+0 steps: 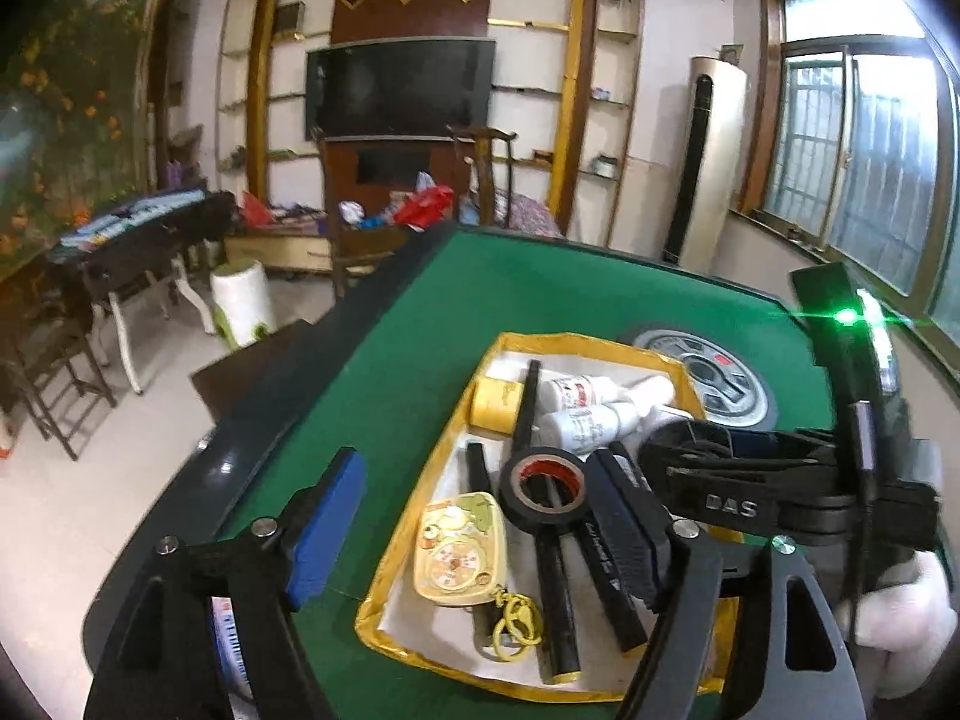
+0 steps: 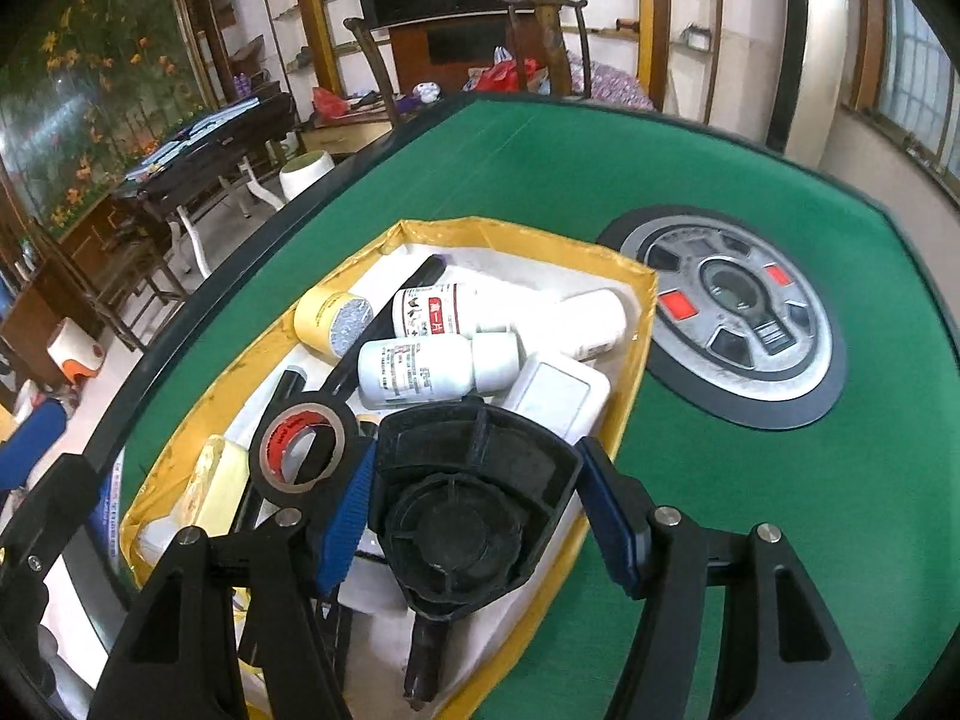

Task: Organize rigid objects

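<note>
A yellow-rimmed tray [image 2: 637,360] lies on the green table. It holds white bottles [image 2: 414,369], a yellow roll [image 2: 330,318], a white box [image 2: 558,396], a black tape roll [image 1: 516,501], a yellow keychain tag [image 1: 459,546] and black sticks [image 1: 555,600]. My left gripper [image 1: 474,462] hangs open above the tray's near end, its blue pads wide apart and touching nothing. My right gripper [image 2: 477,450] is shut on a black fan-shaped plastic part [image 2: 468,516], held just over the tray's right side. In the left wrist view that part [image 1: 690,438] shows above the bottles.
The green felt table [image 2: 720,510] has a round grey control hub [image 2: 738,312] right of the tray. The table's dark edge runs along the left, with floor, chairs and a side table beyond. A white-gloved hand [image 1: 900,630] grips the right tool.
</note>
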